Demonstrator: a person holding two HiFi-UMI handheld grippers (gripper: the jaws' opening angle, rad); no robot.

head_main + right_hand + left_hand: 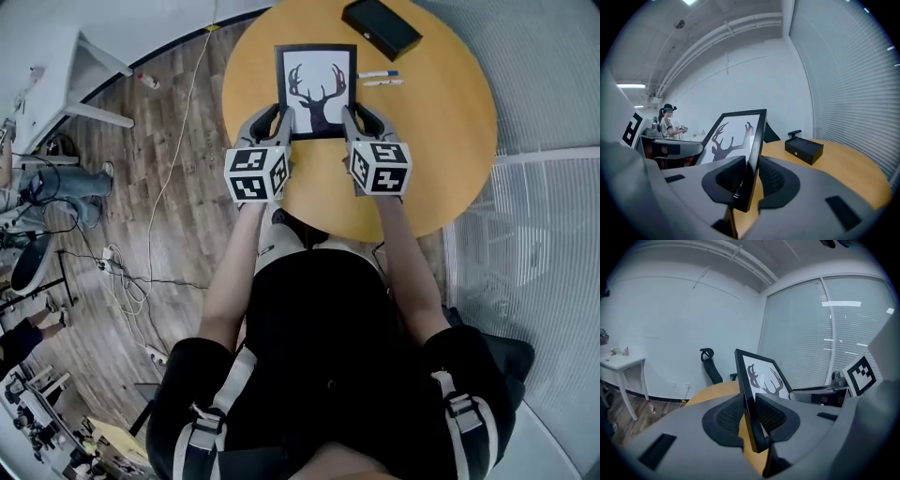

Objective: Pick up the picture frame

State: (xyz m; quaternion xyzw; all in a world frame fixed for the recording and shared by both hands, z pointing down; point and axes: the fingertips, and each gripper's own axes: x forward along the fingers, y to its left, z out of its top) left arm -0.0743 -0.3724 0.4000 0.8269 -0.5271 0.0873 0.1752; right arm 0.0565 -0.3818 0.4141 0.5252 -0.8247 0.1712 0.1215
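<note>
The picture frame is black with a dark deer silhouette on white. It hangs in the air above the round wooden table, held at its two lower corners. My left gripper is shut on the frame's left edge, which stands between the pads. My right gripper is shut on the right edge in the same way. The deer print faces up towards the head camera.
On the table's far side lie a black box and two pens. A white table stands left on the wooden floor, cables trail there, and window blinds line the right wall. A person stands far off.
</note>
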